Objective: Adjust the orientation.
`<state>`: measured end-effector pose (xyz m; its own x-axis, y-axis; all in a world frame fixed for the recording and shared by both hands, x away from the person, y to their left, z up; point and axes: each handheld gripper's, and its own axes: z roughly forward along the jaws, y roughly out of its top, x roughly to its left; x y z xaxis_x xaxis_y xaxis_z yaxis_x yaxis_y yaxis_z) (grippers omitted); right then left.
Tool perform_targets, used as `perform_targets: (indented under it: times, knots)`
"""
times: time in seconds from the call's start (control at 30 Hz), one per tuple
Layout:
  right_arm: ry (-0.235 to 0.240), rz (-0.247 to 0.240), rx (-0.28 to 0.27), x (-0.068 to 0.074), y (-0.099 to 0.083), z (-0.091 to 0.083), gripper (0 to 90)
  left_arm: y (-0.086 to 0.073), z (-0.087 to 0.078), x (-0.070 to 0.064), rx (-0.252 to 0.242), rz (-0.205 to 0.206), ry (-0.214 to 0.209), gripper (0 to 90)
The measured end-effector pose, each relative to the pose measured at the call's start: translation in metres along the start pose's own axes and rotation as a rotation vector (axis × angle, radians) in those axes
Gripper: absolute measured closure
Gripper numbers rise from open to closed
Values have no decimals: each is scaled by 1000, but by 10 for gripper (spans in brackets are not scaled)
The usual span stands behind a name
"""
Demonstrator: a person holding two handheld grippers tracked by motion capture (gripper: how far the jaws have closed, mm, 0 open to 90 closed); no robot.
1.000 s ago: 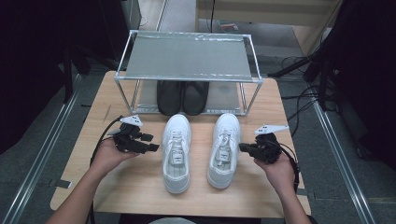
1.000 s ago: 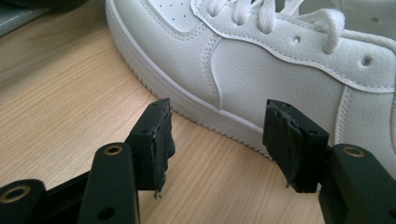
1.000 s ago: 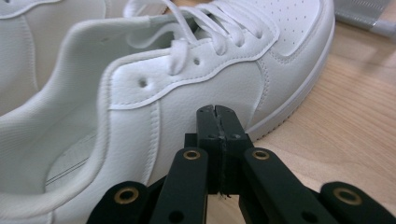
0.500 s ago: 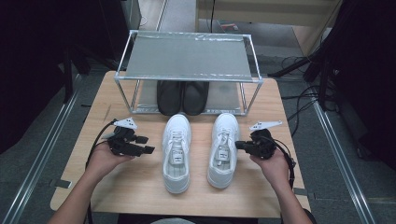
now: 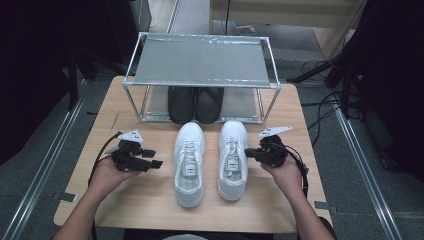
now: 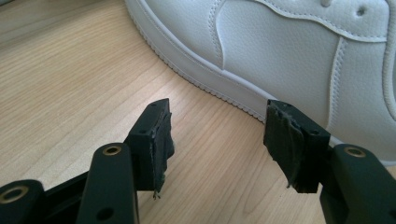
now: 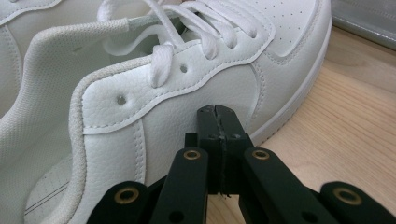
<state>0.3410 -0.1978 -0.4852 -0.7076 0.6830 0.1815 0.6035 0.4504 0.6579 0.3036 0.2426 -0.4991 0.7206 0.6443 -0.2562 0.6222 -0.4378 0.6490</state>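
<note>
Both claws have drifted a little nearer to me over the last second, and the left one has slid outward, away from the shoes. My left claw (image 5: 156, 163) hovers with its jaws spread, just left of the left shoe (image 5: 189, 162), with bare counter (image 5: 150, 205) between them. My right claw (image 5: 248, 153) has its jaws pressed together, nothing between them, its tip right at the outer side of the right shoe (image 5: 233, 158); I cannot tell whether it touches. Both white shoes stand side by side mid-counter, toes pointing far, just in front of the rack (image 5: 200, 62), where black shoes (image 5: 195, 103) fill the lower shelf.

Risks, as I judge them: pressed together, the right claw can only shove, so pushing in would skid that shoe into its partner. It must open first. On the left, smooth leather may slip from a shallow pinch, and a one-sided lift could tip a shoe against the rack's frame.
</note>
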Motion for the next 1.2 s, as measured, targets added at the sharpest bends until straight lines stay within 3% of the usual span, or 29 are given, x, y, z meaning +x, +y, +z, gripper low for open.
perform_targets:
  times: [0.17, 0.4, 0.57, 0.67, 0.93, 1.1, 1.2]
  knots:
    - [11, -5, 4, 1, 4, 4, 900, 0, 2, -2, -11, -40, -36, 448]
    - [17, -26, 5, -3, 12, 11, 900, 2, 6, -5, -15, -38, -46, 552]
    - [17, -22, 5, -7, 19, 17, 900, 5, 10, -7, -10, -64, -81, 711]
    - [12, -20, 2, -6, 19, 17, 900, 7, 16, -11, 6, -44, -87, 760]
    - [10, -41, 0, -2, 24, 23, 900, 12, 29, -22, 37, 4, -93, 771]
    - [9, -39, 7, -1, 25, 23, 900, 12, 33, -23, 40, 4, -102, 803]
    - [34, -42, 10, 1, 25, 24, 900, 12, 34, -23, 40, 9, -97, 807]
